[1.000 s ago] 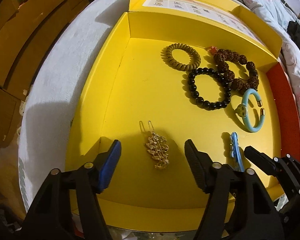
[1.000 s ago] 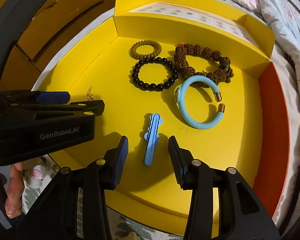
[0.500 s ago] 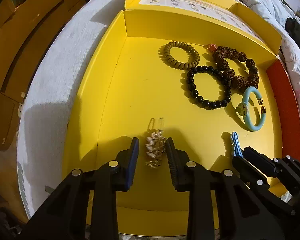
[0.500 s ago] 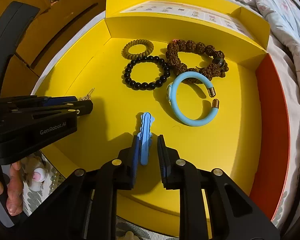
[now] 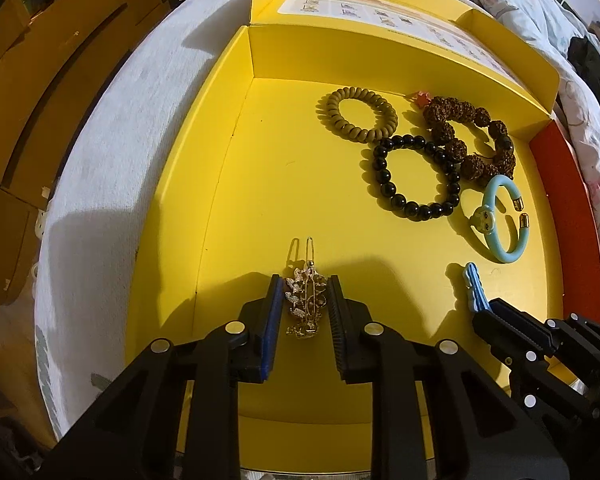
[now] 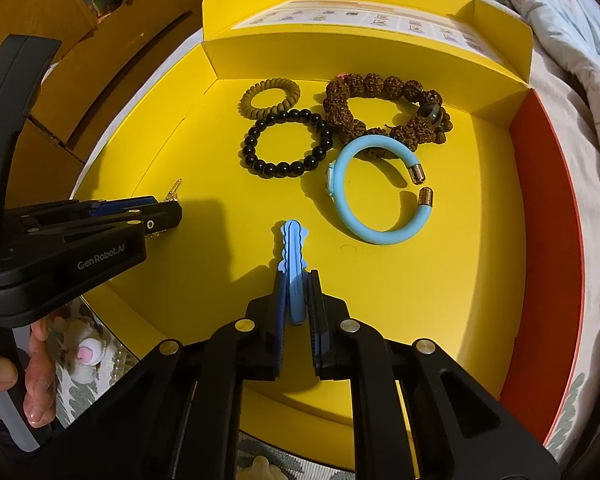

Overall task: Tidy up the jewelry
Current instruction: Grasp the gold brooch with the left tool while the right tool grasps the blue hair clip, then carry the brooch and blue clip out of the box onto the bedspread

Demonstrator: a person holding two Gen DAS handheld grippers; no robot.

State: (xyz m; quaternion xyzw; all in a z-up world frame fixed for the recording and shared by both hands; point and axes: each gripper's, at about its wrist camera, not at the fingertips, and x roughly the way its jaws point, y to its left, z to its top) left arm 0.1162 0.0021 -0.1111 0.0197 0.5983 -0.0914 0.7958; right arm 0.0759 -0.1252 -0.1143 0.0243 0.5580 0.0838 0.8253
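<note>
Gold hair clip (image 5: 305, 299) sits pinched between the left gripper (image 5: 303, 292) fingers, down on the yellow box (image 5: 220, 184) floor; blue clip (image 6: 294, 276) is squeezed the same way by the right gripper (image 6: 297, 284); ahead of both fingertips lie the black bead bracelet (image 6: 287, 143), brown bead bracelet (image 6: 384, 108), blue bangle (image 6: 376, 190) and coil hair tie (image 6: 271, 98).

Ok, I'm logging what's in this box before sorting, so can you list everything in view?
gold hair clip: 1, gold, near left of box floor, between left gripper's pads
blue hair clip: 1, light blue, near centre, between right gripper's pads
blue bangle: 1, light blue with gold caps, right of centre
black bead bracelet: 1, black, centre
brown seed bracelet: 1, brown, far right
coil hair tie: 1, olive, far centre
yellow box: 1, yellow, on bedding
left gripper: 1, black
right gripper: 1, black
</note>
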